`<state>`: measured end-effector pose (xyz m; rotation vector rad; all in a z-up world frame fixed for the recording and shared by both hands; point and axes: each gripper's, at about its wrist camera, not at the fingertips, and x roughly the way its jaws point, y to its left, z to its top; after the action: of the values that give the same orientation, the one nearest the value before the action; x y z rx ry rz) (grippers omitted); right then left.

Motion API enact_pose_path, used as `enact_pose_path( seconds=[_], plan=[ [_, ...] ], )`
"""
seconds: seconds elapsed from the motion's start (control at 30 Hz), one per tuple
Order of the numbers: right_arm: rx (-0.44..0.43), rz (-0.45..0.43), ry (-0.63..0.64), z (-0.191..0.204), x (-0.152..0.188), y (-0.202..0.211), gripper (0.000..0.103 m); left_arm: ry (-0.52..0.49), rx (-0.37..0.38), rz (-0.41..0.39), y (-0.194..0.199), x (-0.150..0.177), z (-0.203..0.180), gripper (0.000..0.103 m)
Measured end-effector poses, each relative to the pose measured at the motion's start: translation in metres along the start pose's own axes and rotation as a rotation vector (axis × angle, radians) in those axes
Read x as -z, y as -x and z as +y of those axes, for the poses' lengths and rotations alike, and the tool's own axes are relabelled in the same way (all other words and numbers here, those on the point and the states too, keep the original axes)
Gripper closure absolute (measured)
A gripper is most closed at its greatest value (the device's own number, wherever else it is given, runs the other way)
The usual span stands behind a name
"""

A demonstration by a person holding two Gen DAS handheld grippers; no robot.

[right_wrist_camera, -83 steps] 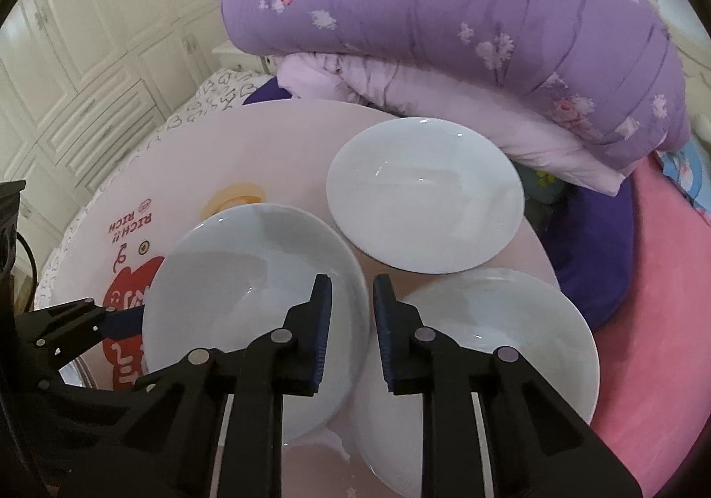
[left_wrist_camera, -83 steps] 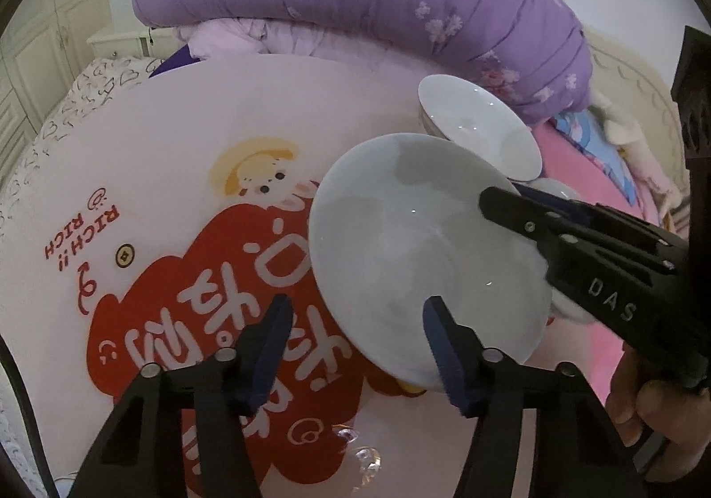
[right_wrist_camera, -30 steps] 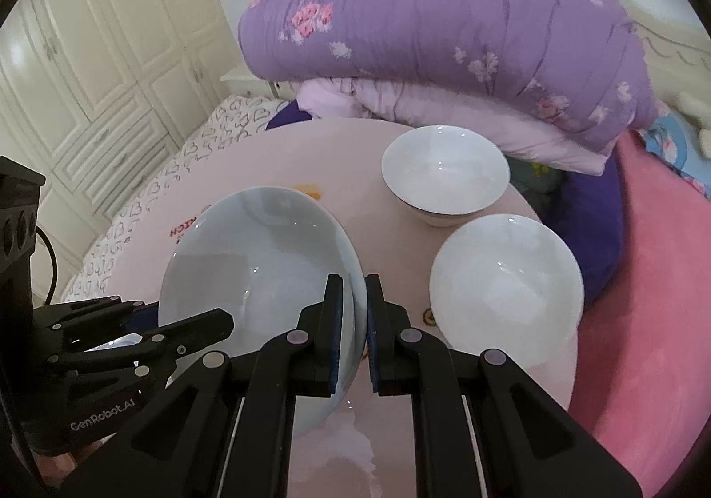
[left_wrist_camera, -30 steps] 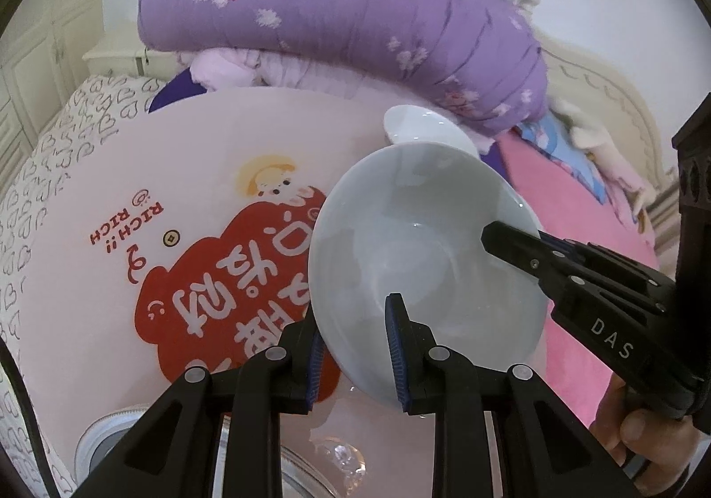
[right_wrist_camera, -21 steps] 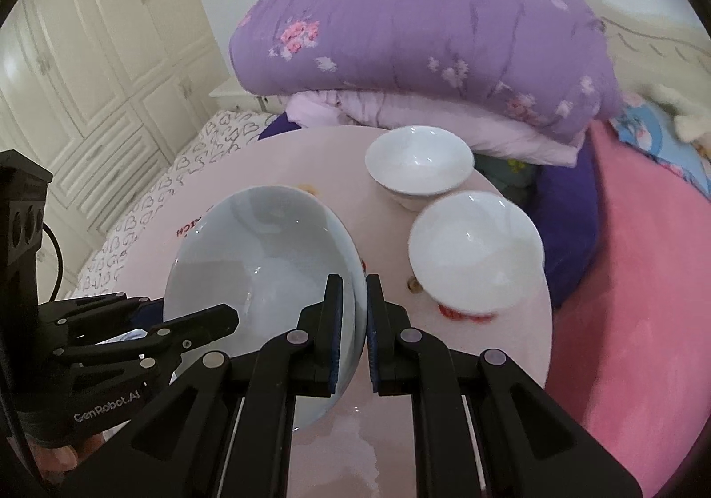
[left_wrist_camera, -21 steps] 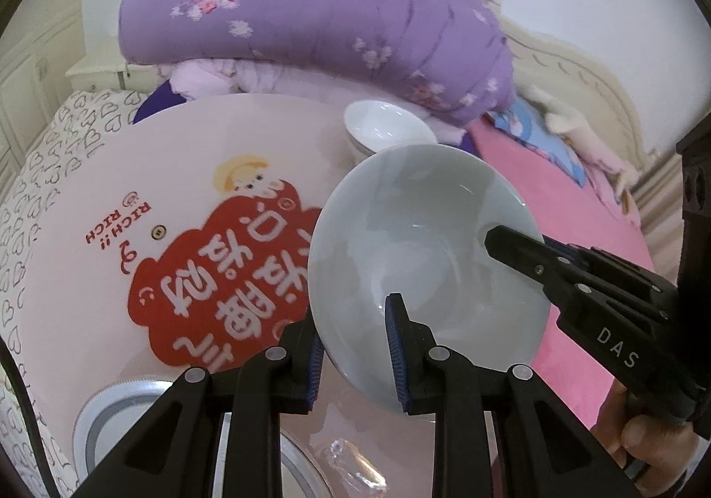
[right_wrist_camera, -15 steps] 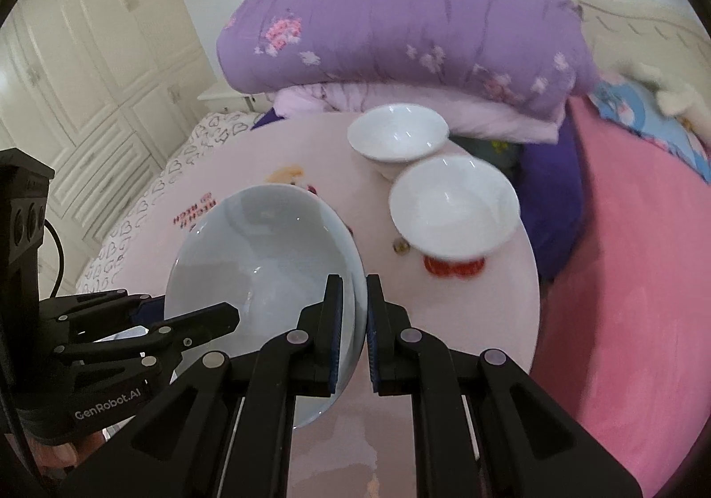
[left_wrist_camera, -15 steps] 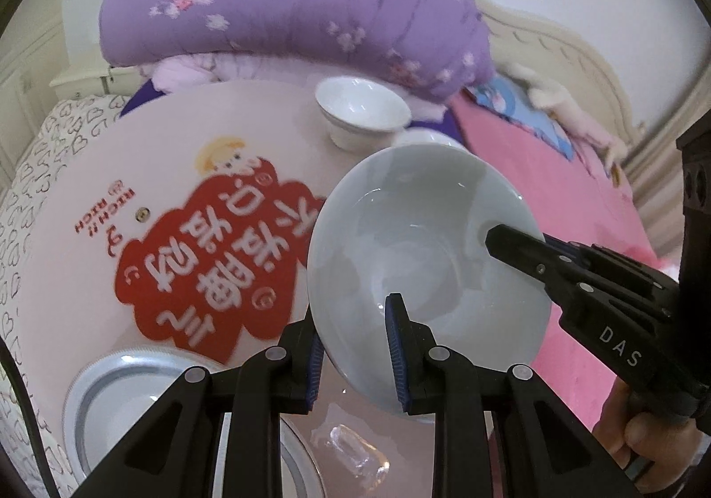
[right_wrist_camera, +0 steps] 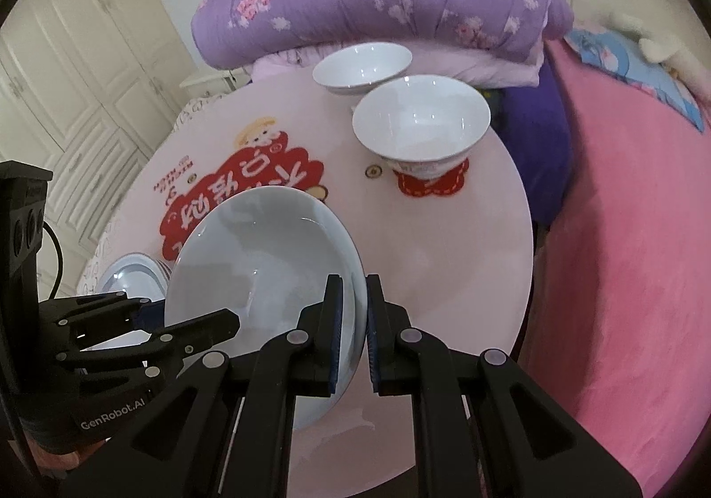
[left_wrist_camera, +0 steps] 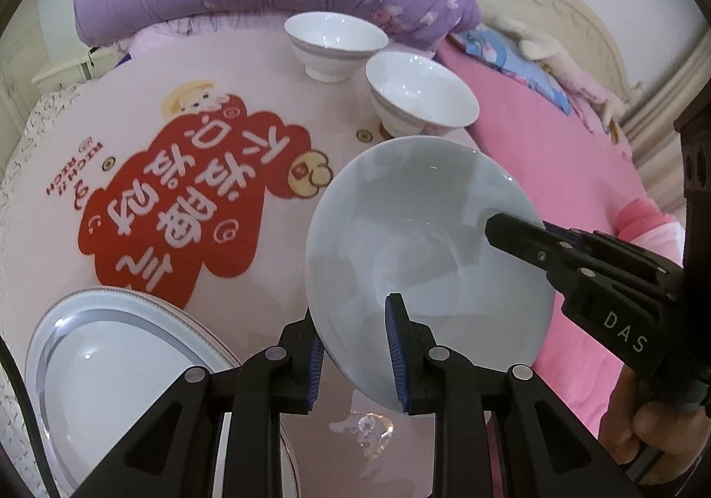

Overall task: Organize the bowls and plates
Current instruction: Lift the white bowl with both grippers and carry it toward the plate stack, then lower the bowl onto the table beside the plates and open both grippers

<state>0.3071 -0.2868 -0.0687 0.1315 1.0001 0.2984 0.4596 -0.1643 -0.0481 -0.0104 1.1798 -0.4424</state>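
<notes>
The grey plate (left_wrist_camera: 426, 249) has been carried from beside the two bowls (left_wrist_camera: 422, 102) toward the rimmed plate (left_wrist_camera: 120, 364), rim pinched by both the left gripper (left_wrist_camera: 355, 347) and right gripper (right_wrist_camera: 351, 320); stacking likely follows.

White "DAS" on the black right gripper (left_wrist_camera: 515, 231); white "GenRobot.AI" on the black left gripper (right_wrist_camera: 213, 327); red "RICH RICH", seen upside down, on the pink table (left_wrist_camera: 249, 53), beside a red patch (left_wrist_camera: 177, 204) with large white Chinese characters, not made out
</notes>
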Motion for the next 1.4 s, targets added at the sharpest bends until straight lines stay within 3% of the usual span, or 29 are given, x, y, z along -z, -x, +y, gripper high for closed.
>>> enact_pose_path(
  seconds=[0.33,1.03,1.13,1.17,1.2,1.23,1.3,1.37,1.4],
  plan=[
    [-0.009,0.051,-0.013,-0.004,0.008,-0.018,0.094,0.021,-0.006,0.047,-0.020,0.006,0.003,0.082],
    [-0.024,0.067,-0.041,-0.013,0.005,-0.027,0.090,0.021,0.000,0.035,-0.026,0.003,0.004,0.081],
    [-0.026,0.059,-0.044,-0.013,0.004,-0.027,0.090,0.015,-0.001,0.028,-0.025,0.003,0.003,0.076],
    [-0.025,0.052,-0.045,-0.014,0.004,-0.027,0.089,0.011,-0.002,0.024,-0.024,0.003,0.002,0.070],
    [-0.026,0.046,-0.047,-0.015,0.003,-0.025,0.087,0.006,-0.003,0.017,-0.022,0.003,0.001,0.060],
    [-0.025,0.040,-0.051,-0.016,0.002,-0.024,0.078,0.004,-0.004,0.005,-0.019,0.003,0.000,0.051],
    [-0.024,0.022,-0.061,-0.018,0.000,-0.021,0.054,0.003,-0.010,-0.020,-0.013,0.003,0.000,0.018],
    [-0.023,-0.001,-0.072,-0.020,-0.002,-0.017,0.021,0.000,-0.017,-0.058,-0.005,0.002,0.000,0.011],
    [-0.025,-0.017,-0.075,-0.021,-0.004,-0.014,0.018,-0.001,-0.018,-0.065,-0.003,0.001,0.000,0.009]
  ],
)
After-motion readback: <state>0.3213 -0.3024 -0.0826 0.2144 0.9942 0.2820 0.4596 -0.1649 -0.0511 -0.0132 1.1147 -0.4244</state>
